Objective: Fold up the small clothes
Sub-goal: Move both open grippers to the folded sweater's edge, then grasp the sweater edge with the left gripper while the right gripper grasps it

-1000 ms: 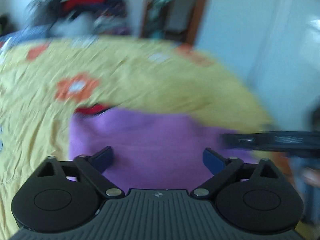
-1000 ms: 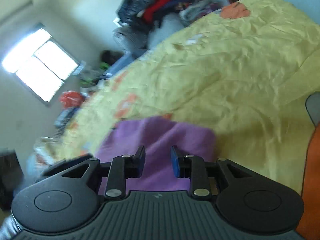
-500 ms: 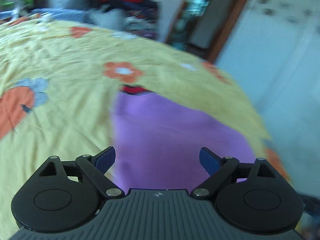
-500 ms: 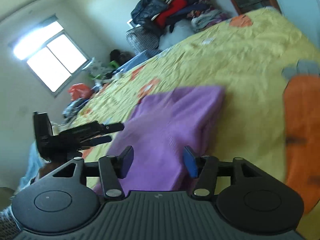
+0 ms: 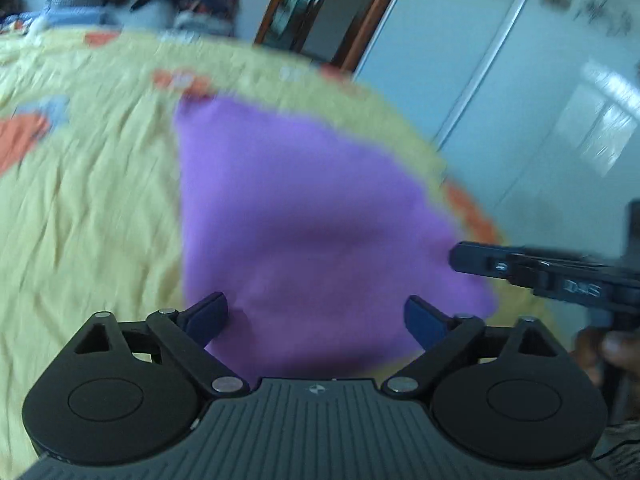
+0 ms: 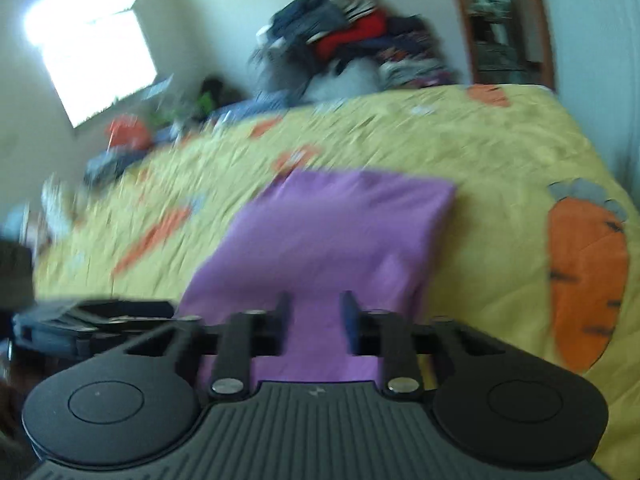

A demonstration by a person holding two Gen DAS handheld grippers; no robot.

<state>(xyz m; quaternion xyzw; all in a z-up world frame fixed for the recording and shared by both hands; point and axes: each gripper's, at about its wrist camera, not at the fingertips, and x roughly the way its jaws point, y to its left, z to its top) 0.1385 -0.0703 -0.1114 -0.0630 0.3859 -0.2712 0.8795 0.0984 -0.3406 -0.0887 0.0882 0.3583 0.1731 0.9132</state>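
Observation:
A folded purple garment point(image 5: 304, 208) lies flat on a yellow bed cover point(image 5: 88, 200) with orange carrot prints. My left gripper point(image 5: 314, 306) hovers over its near edge, jaws wide open and nothing between them. The right gripper point(image 5: 520, 268) comes in from the right at the garment's corner, with a hand point(image 5: 616, 348) behind it. In the right wrist view the purple garment point(image 6: 340, 232) stretches ahead of my right gripper point(image 6: 316, 300). Its jaws are closing to a narrow gap, and the cloth shows through without being visibly pinched. The left gripper point(image 6: 92, 316) shows at the left edge.
A heap of clothes point(image 6: 344, 48) is piled at the far side of the bed cover point(image 6: 480, 140). A bright window point(image 6: 92, 48) is on the left wall. White wardrobe doors point(image 5: 520, 80) and a wooden doorway point(image 5: 320, 12) stand beyond the bed's right edge.
Both grippers have swung sideways around the garment. The right view rolled level; its jaws widened, then narrowed again. The left jaws stayed wide, and the right gripper reappears in the left view.

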